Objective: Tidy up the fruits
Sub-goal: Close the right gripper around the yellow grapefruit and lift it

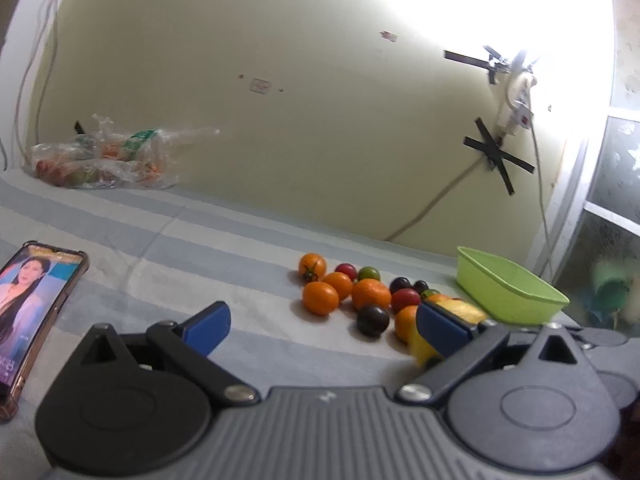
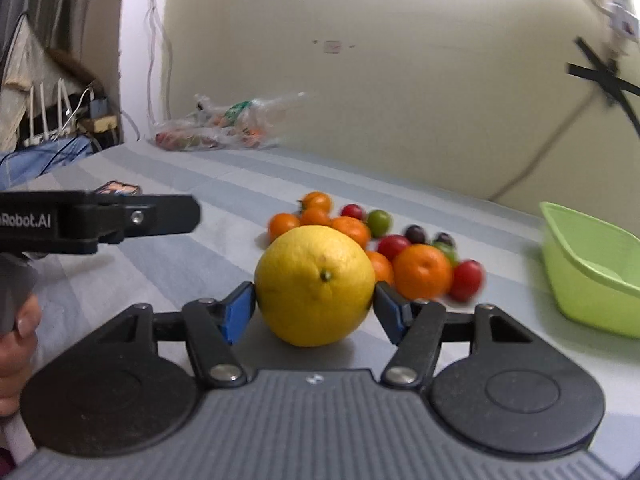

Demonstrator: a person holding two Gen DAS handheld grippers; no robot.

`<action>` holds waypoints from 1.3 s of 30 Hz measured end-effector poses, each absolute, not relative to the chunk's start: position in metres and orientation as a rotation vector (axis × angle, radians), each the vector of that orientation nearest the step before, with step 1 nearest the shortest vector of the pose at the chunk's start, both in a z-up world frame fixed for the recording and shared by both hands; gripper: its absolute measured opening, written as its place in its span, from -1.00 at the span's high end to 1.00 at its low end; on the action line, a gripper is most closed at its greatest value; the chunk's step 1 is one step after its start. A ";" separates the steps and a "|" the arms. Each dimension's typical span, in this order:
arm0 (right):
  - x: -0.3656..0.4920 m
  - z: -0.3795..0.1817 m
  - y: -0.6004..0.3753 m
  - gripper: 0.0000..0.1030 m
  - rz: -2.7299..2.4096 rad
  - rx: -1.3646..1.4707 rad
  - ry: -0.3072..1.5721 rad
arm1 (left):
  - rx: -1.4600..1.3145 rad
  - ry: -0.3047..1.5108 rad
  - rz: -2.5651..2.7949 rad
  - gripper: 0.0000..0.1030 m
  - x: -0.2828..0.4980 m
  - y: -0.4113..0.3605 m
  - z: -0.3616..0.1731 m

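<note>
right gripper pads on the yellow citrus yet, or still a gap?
Touching. In the right wrist view both blue pads press the sides of the yellow citrus, no gap visible on either side; the right gripper straddles it.

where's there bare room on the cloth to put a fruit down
Bare striped cloth lies between the phone and the fruit pile, and back toward the plastic bag. The green tub looks empty too. It is crowded between the pile and the tub, where the right tongs close around the lemon.
</note>
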State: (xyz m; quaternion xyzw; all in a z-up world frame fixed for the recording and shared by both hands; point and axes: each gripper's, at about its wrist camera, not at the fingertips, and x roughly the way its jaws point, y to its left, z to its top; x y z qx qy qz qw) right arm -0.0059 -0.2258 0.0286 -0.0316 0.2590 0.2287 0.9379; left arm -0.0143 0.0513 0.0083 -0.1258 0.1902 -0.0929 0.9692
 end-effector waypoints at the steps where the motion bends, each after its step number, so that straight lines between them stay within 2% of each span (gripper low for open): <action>1: -0.010 0.031 -0.229 -0.29 0.463 -0.060 0.530 | -0.246 0.389 -0.200 -0.99 -0.014 0.050 0.009; 10: -0.042 0.042 -0.340 -0.28 0.301 -0.063 0.610 | -0.201 0.471 -0.478 -0.99 0.004 0.011 0.027; 18: -0.043 0.034 -0.343 -0.34 0.285 -0.030 0.589 | -0.129 0.568 -0.684 -0.99 0.036 -0.068 0.036; 21: -0.056 0.023 -0.339 -0.47 0.294 -0.036 0.553 | -0.089 0.609 -0.691 -0.97 0.046 -0.090 0.030; 23: -0.062 0.022 -0.333 -0.52 0.294 -0.044 0.541 | -0.088 0.658 -0.705 -0.83 0.050 -0.099 0.024; 25: -0.068 0.018 -0.337 -0.52 0.294 -0.057 0.524 | -0.082 0.701 -0.730 -0.61 0.050 -0.105 0.018; 32: -0.081 0.014 -0.347 -0.55 0.302 -0.049 0.486 | -0.057 0.739 -0.742 -0.57 0.040 -0.111 0.017; 35: -0.088 0.019 -0.343 -0.53 0.304 -0.038 0.468 | -0.028 0.740 -0.752 -0.39 0.039 -0.117 0.018; 36: -0.089 0.019 -0.344 -0.53 0.310 -0.036 0.465 | -0.024 0.751 -0.761 -0.26 0.040 -0.120 0.017; 37: -0.088 0.017 -0.341 -0.47 0.323 -0.039 0.472 | -0.022 0.764 -0.769 -0.26 0.042 -0.122 0.015; 38: -0.087 0.015 -0.339 -0.30 0.331 -0.042 0.479 | -0.024 0.762 -0.770 -0.26 0.043 -0.124 0.014; 39: -0.084 0.012 -0.334 -0.29 0.340 -0.046 0.490 | -0.028 0.759 -0.766 -0.26 0.044 -0.125 0.015</action>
